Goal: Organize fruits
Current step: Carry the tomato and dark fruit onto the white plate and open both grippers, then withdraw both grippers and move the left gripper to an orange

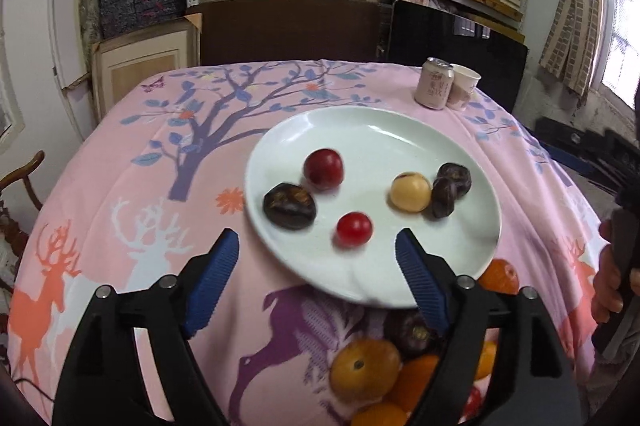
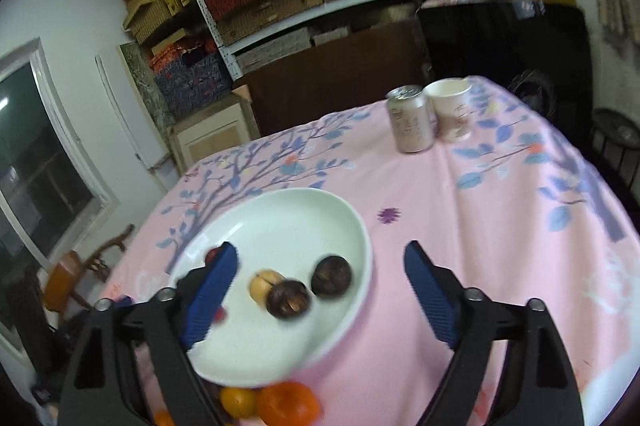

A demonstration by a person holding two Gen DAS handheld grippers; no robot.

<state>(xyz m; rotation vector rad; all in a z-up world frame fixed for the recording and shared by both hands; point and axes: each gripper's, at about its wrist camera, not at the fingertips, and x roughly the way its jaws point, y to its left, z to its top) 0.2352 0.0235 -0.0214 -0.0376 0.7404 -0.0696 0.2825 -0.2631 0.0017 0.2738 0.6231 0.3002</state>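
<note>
left gripper (image 1: 316,246): fingers spread, nothing between, over plate's near rim
right gripper (image 2: 320,258): fingers spread, empty, over plate's right rim
plate (image 1: 400,129): white, mid table
fruits on plate: red plum (image 1: 323,168), cherry tomato (image 1: 354,229), yellow fruit (image 1: 411,191), three dark fruits (image 1: 289,205)
left view only: all six; a hand (image 1: 608,286) at right edge
right view only: window (image 2: 36,161), chair (image 2: 76,278); red fruits mostly hidden
oranges (image 1: 365,368): near table edge, off plate
can (image 2: 411,119), cup (image 2: 450,107): far right corner

Spread claw (image 2: 320,288) above fruit plate (image 2: 352,222)
</note>
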